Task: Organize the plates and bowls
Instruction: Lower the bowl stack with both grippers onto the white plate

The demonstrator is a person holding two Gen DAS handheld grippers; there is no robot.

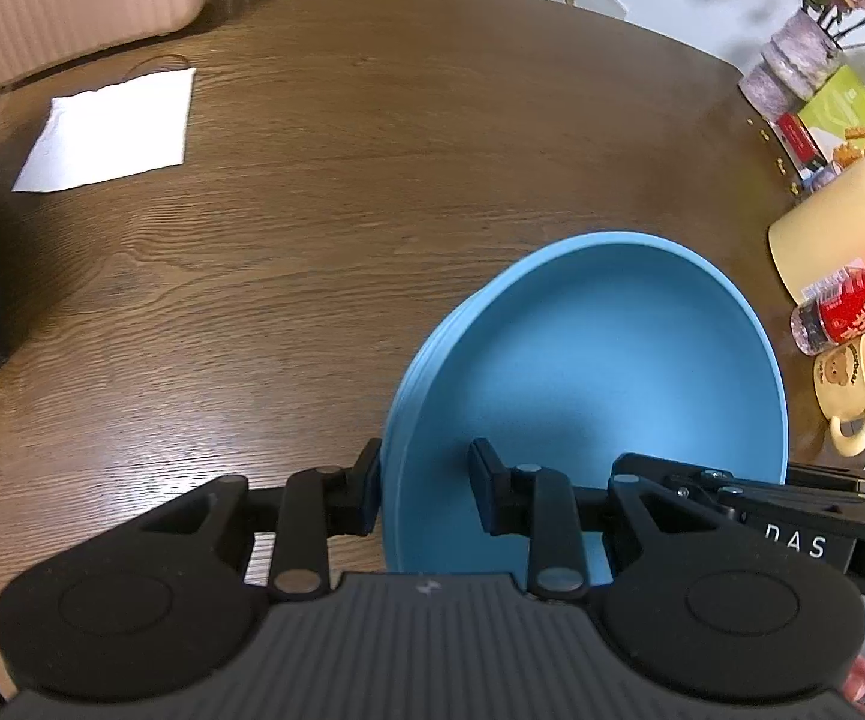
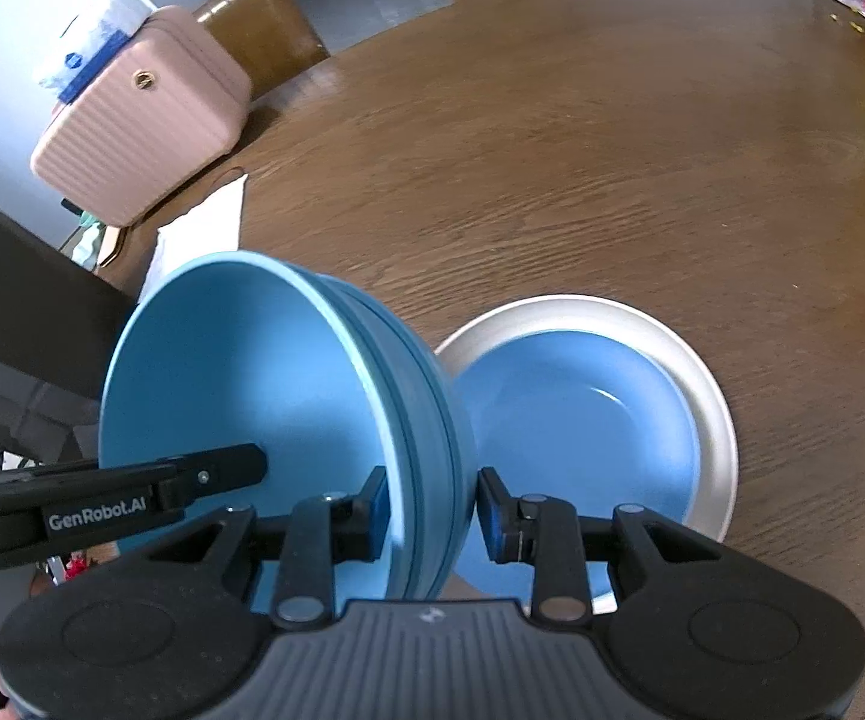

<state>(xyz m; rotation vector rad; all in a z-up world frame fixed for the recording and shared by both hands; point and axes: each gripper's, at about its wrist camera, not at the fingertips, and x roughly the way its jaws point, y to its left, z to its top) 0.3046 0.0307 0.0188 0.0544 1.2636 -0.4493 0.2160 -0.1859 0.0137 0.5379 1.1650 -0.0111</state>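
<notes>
My left claw (image 1: 426, 492) and right claw (image 2: 432, 513) both pinch the rim of a stack of blue bowls (image 2: 288, 408), held tilted above the desk (image 1: 342, 180). Only right view shows blue plate (image 2: 576, 420) on white plate (image 2: 708, 396) below; only left view shows mug (image 1: 852, 390), napkin (image 1: 114, 126).

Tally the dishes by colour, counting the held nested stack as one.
Blue: 2, the stack of nested blue bowls (its layers are too close to count) and the shallow round blue dish
White: 1, the round white plate under that dish
Total: 3
</notes>
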